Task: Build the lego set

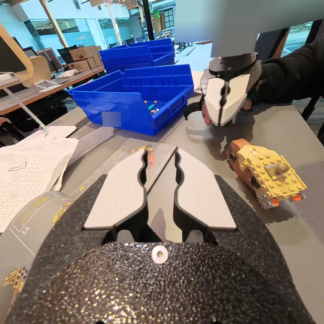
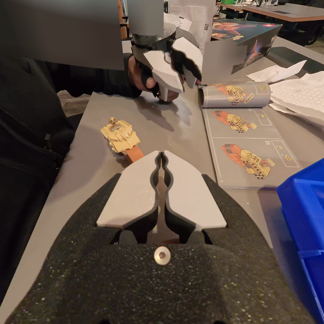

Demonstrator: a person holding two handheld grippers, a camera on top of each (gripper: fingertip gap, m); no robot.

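A partly built lego model [image 1: 263, 175], tan on top with a brown-orange body, lies on the grey table [image 1: 280, 133]; it also shows in the right wrist view [image 2: 121, 136]. My left gripper [image 1: 161, 152] is open and empty, over the open instruction booklet [image 1: 133, 152], left of the model. My right gripper [image 2: 161, 154] is shut with nothing visible between its fingers, just behind the model's brown end. In the left wrist view the right gripper [image 1: 220, 123] hovers beyond the model. In the right wrist view the left gripper [image 2: 187, 87] stands open near the booklet [image 2: 245, 140].
A blue bin [image 1: 122, 108] with a few loose pieces [image 1: 152, 107] stands behind the booklet; its corner shows at right [image 2: 306, 210]. More blue bins [image 1: 140, 56] are stacked behind. White paper bags [image 1: 26, 175] lie left. The lego box [image 2: 254, 38] stands beyond the booklet. My right fingertips sit around 11 cm from my left ones.
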